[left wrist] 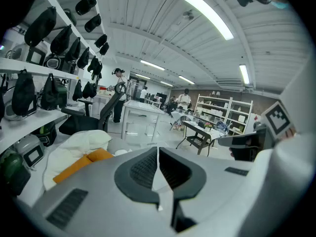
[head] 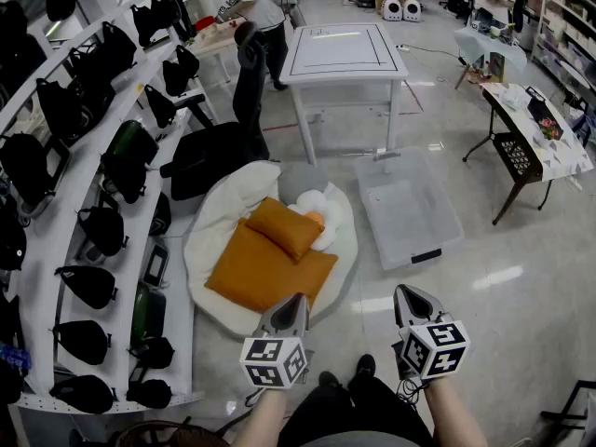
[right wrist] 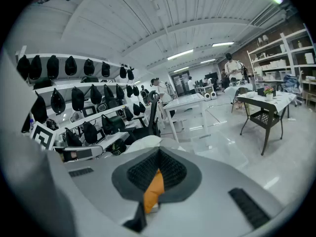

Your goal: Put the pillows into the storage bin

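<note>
On the floor ahead lies a big white cushion with a pile of pillows on it. A large flat orange pillow lies nearest me. A smaller orange pillow rests on it, with a white egg-shaped pillow and a grey pillow behind. An empty clear storage bin sits to their right. My left gripper hangs shut and empty above the big orange pillow's near edge. My right gripper is shut and empty over bare floor, short of the bin. The left gripper view shows the orange pillow low left.
White shelves with black bags run along the left. A black office chair and a white table stand behind the pillows. A folding table is at the right. A person stands far back.
</note>
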Tool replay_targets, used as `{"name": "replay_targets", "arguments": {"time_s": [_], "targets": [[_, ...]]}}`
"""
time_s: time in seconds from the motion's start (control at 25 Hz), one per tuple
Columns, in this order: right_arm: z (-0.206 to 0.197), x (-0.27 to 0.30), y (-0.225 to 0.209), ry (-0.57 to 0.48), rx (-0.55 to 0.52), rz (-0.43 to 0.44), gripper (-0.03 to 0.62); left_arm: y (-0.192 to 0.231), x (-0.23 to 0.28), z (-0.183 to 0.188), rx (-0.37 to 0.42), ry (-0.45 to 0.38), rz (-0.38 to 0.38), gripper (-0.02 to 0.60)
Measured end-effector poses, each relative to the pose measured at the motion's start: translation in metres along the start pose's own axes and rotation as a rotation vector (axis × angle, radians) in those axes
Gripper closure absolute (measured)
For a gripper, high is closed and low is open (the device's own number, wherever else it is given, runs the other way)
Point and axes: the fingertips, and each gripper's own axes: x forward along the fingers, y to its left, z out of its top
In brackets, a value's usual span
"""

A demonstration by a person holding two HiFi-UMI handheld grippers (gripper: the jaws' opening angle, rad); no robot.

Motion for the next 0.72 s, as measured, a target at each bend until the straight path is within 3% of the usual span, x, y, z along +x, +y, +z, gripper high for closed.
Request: {"name": "replay_targets", "arguments": {"time_s": [0.52,0.72], "targets": [[0.006,-0.008,-0.034,-0.021,0.043,0.038,0.593,-0.03,0.009,0.007,-0.009,-0.011,0.031,0.563],[0.008,0.003,-0.041,-0.007,0.086,0.064,0.522,-0.026,0.022,0.006,0.012,0.012,0.041,0.561]]}}
